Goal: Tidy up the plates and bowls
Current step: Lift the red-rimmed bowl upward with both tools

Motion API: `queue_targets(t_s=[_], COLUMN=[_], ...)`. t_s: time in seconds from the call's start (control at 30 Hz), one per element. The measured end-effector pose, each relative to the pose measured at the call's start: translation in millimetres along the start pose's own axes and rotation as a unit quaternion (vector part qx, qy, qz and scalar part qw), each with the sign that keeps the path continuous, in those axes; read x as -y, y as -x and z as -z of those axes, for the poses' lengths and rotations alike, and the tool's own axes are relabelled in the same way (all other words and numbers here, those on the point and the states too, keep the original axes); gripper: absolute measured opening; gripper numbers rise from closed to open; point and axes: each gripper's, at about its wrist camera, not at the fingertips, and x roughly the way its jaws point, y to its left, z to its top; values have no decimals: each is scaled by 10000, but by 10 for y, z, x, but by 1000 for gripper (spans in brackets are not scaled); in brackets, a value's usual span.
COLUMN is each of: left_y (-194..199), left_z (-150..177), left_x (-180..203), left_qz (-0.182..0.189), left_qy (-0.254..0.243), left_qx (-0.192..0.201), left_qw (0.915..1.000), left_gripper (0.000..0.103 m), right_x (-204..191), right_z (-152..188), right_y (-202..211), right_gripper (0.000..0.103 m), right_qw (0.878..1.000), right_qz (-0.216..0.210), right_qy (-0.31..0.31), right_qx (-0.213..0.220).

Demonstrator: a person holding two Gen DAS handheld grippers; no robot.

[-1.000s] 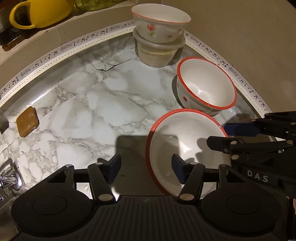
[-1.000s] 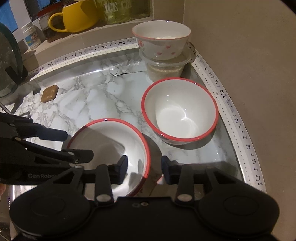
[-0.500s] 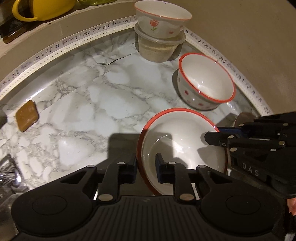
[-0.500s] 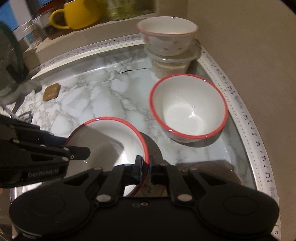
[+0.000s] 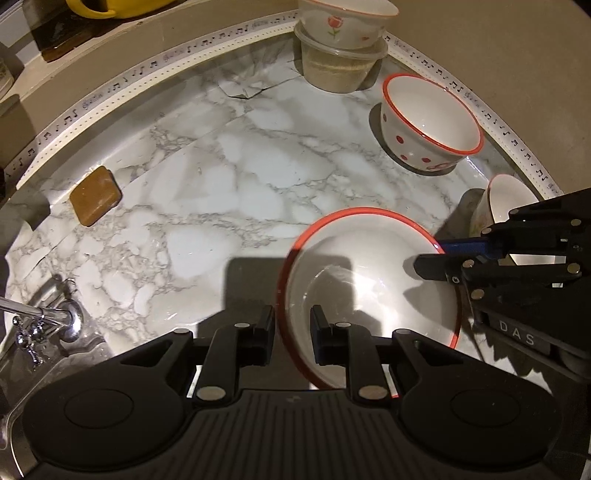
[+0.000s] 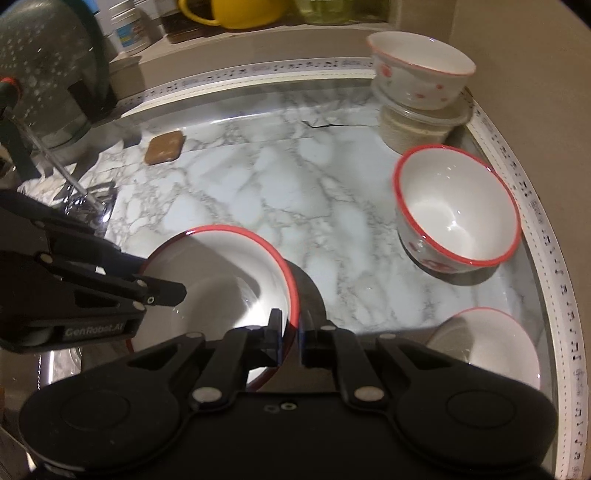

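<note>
Left wrist view: left gripper (image 5: 292, 330) clamped on near-left rim of big red-rimmed bowl (image 5: 369, 288), 1 finger outside, 1 inside. Right gripper (image 5: 430, 258) pinching same bowl's far-right rim. Ahead of fingers, well apart: polka-dot bowl (image 5: 430, 123) on marble counter (image 5: 221, 177). Further ahead, flower bowl (image 5: 347, 18) stacked on plastic tub (image 5: 341, 64). Brown soap bar (image 5: 95, 195) off to left.

Right wrist view: right gripper (image 6: 290, 334) closed tight on bowl's right rim, thin edge squeezed between pads. Another white bowl (image 6: 491, 341) just right of fingers.
</note>
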Motion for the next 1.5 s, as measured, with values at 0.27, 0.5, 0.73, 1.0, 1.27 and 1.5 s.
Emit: queue_targets(t_s=[0.27, 0.5, 0.73, 1.0, 1.27, 1.5], left_y=[203, 524, 563, 378, 282, 190], left_z=[-77, -411, -726, -913, -988, -1028], left_x=[-186, -216, -123, -38, 8, -42], left_qz=[149, 412, 367, 362, 338, 305], left_qy=[252, 434, 550, 628, 568, 599], left_qx=[79, 501, 860, 866, 813, 746], left_qw=[9995, 9970, 9941, 9936, 9945, 9949], left_gripper=[21, 30, 71, 71, 71, 71], right_x=[289, 888, 1266, 1320, 1421, 1412], right_z=[-52, -228, -311, -308, -338, -387], right_y=[315, 557, 426, 192, 8, -111], right_gripper=[24, 36, 47, 38, 25, 16], right_qw=[9992, 9930, 9850, 9747, 9661, 9726], right_qz=[34, 443, 672, 875, 1086, 1155], right_qy=[-300, -964, -1508, -2022, -2331, -2014], right_qx=[254, 518, 505, 391, 233, 140])
